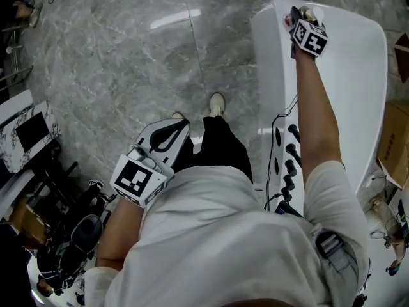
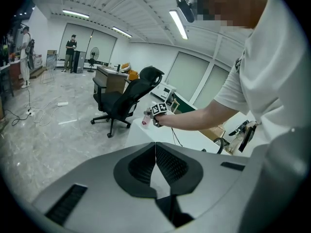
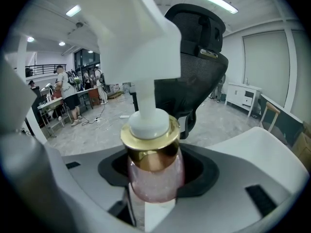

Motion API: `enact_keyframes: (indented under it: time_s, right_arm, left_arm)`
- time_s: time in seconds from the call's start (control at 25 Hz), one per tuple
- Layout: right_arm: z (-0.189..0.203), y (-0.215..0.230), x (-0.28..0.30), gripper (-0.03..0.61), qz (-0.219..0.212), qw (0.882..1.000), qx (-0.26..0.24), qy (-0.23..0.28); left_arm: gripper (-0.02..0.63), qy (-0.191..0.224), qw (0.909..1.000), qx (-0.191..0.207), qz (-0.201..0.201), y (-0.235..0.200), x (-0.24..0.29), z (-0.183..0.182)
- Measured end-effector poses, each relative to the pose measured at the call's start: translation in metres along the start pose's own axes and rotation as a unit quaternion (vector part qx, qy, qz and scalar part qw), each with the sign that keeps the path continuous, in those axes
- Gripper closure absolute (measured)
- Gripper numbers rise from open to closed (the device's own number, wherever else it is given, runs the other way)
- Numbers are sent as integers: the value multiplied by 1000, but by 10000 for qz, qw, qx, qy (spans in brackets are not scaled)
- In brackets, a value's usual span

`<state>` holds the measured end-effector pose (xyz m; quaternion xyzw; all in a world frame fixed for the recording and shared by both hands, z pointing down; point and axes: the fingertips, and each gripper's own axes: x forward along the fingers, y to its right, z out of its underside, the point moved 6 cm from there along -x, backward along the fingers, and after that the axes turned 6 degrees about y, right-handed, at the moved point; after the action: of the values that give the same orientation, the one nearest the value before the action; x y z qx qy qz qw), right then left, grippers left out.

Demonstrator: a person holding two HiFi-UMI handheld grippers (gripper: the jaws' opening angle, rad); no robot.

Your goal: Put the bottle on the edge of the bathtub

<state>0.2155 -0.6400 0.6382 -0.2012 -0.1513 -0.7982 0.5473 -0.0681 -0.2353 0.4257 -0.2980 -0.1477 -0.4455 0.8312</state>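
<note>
Grey marble floor (image 1: 128, 56) is stretching out under me, with the white bathtub (image 1: 271, 69) standing on it at my right. The bottle (image 3: 155, 174), pink with a gold collar (image 3: 149, 139) and a white pump (image 3: 141, 47), is sitting upright between the jaws of my right tool (image 1: 298, 16). I am gripping its body, the jaws standing moderately apart around it. I am reaching that arm out to the tub's far end, so the bottle is hanging right at the rim there. I cannot tell whether its base is touching the rim yet.

By my judgement the carrying is done. What is left is seating the bottle, letting go and drawing back.

My left tool (image 2: 155, 154) is idling closed and empty by my hip, over the floor and well apart from the tub's far end.
</note>
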Motion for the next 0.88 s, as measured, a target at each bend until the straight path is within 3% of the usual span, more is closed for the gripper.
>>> enact_keyframes:
  time_s: [0.12,0.36,0.88]
  right_arm:
    - [0,1,-1,334,-12,10000,51,56]
    - [-4,2,-2,242,-53,9999,158,-10]
    - [-2,-6,-56,219,67,9994,306,-142]
  left_arm:
    - [595,7,10000,-19,10,0,1,2]
    - [596,52,9999,-68,81,-1,-1,-1]
    - [595,240,9986,176,442,0,-14,-19]
